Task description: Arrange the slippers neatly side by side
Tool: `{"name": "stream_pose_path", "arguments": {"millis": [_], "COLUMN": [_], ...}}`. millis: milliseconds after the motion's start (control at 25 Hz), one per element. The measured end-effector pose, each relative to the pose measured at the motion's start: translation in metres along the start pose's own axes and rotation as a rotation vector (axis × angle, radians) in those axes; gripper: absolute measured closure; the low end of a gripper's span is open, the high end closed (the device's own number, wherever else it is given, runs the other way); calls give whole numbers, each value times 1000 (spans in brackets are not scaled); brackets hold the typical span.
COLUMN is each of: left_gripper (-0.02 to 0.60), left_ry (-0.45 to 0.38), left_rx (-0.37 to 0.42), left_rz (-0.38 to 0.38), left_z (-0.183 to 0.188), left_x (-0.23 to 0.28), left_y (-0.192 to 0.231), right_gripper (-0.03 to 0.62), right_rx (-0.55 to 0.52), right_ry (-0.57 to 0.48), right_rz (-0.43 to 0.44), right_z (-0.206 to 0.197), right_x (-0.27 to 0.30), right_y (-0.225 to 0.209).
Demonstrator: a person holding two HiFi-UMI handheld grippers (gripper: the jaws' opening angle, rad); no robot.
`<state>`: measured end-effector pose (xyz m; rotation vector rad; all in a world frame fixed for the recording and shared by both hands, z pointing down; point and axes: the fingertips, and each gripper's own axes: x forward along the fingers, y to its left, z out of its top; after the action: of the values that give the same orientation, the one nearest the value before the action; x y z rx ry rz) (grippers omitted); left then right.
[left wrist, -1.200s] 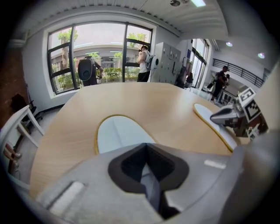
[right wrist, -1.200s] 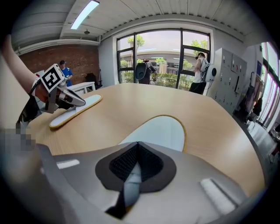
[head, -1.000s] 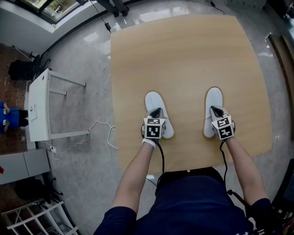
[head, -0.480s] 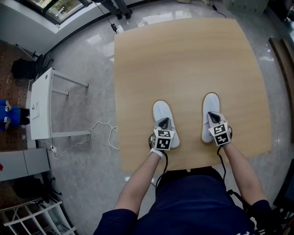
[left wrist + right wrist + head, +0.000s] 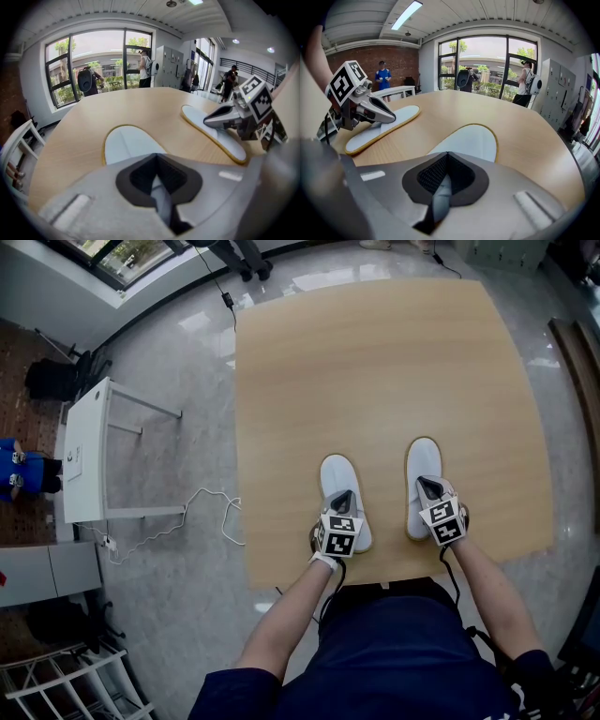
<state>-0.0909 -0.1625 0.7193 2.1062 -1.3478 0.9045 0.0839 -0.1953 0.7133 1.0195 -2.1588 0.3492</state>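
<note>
White slippers with a tan rim, both near my edge of the wooden table (image 5: pixel 375 362), toes pointing away from me. My left gripper (image 5: pixel 343 499) is clamped on the heel end of the left slipper (image 5: pixel 337 476), and my right gripper (image 5: pixel 427 487) is pinching the heel of the right slipper (image 5: pixel 423 460) the same way. They're roughly parallel, but there's a clear gap between them, so I'd say I'm mid-way through lining them up. Next up, I reckon: slide the two together until they sit just beside each other, toes level, then let go without nudging either one crooked.
</note>
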Motion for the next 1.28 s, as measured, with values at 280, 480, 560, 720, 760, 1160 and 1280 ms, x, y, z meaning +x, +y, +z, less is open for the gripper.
{"name": "stream_pose_path", "arguments": {"millis": [280, 480, 560, 720, 760, 1160, 1280], "left_gripper": [577, 578, 577, 577, 578, 577, 577], "left_ry": [25, 34, 35, 39, 40, 54, 54], "left_rx": [10, 36, 40, 40, 42, 59, 57], "left_rz": [-44, -96, -110, -126, -129, -171, -174], "left_z": [-7, -9, -10, -10, -10, -14, -14], "left_x": [-4, -5, -5, -6, -5, -7, -7], "left_y": [-27, -53, -61, -69, -70, -91, -92], "right_gripper": [583, 583, 583, 583, 583, 583, 583], "right_rx": [4, 0, 7, -6, -7, -14, -13], "right_ry": [12, 12, 9, 11, 11, 18, 17], "right_rz": [33, 48, 59, 72, 76, 102, 106], "right_z": [-4, -4, -5, -4, -4, -7, -8], "right_x": [-5, -10, -9, -12, -12, -17, -17], "right_y": [21, 35, 39, 45, 48, 65, 69]}}
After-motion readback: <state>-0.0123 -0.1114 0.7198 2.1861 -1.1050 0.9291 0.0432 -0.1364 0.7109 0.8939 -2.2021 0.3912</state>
